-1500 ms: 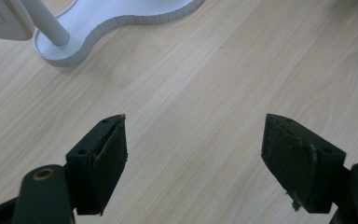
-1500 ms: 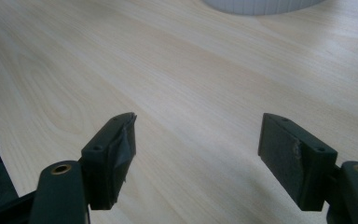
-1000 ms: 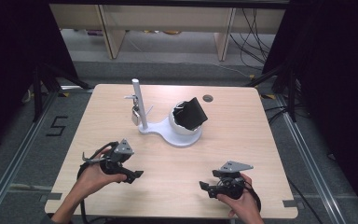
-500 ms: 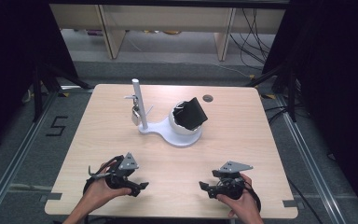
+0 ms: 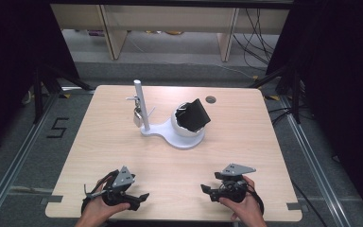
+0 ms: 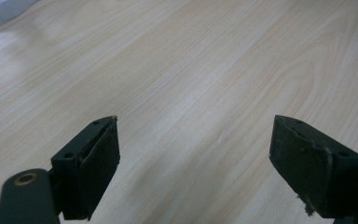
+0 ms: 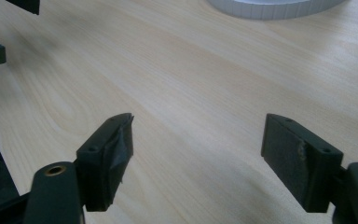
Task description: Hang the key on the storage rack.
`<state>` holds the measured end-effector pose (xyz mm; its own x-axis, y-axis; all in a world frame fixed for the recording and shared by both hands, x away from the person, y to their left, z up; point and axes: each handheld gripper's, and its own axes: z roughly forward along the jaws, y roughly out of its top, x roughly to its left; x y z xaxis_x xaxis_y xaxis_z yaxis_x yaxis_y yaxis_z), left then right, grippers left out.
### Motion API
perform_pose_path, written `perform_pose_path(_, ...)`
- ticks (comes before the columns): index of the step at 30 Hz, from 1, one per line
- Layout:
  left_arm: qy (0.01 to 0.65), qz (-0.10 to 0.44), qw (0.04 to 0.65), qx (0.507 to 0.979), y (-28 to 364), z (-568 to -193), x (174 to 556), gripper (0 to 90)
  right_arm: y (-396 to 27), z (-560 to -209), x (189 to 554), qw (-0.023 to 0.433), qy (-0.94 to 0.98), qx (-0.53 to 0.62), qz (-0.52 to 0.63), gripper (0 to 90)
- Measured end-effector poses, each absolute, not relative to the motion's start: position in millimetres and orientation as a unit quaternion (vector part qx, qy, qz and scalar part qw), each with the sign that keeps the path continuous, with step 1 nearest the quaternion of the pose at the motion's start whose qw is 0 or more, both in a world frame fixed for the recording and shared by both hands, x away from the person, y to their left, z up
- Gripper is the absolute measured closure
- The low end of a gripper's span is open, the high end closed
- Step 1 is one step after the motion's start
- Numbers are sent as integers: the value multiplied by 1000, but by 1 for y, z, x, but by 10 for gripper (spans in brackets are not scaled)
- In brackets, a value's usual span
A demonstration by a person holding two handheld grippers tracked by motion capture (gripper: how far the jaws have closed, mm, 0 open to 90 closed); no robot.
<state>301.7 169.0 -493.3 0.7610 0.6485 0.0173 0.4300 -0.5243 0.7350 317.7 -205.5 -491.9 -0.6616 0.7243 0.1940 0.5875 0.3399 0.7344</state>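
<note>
Sitting in the middle of the desk [image 5: 99,142] is a white stand [image 5: 172,135] with a pole [image 5: 141,106], a small lock [image 5: 136,116] hanging by it, and a black pouch [image 5: 194,114] in its cup. Nothing looks touched yet, so all the work seems left to do. Low in the picture, the left hand-held gripper [image 5: 140,199] and the right hand-held gripper [image 5: 207,190] rest near the desk's front edge, jaws wide apart, holding nothing, far from the stand.

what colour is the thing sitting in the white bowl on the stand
Black. The folded object sits tilted in the white bowl; the high view shows it best.
</note>
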Motion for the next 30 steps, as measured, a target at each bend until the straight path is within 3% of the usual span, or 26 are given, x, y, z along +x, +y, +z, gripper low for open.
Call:
perform_pose_path(5, 314, 143, 378, 859, 173, -495, 292, 151, -204, -494, 319, 83, 811, 411, 408, 172)
perform_pose_path(30, 325, 146, 355, 865, 179, -508, 290, 152, -202, -492, 316, 86, 806, 421, 407, 178)
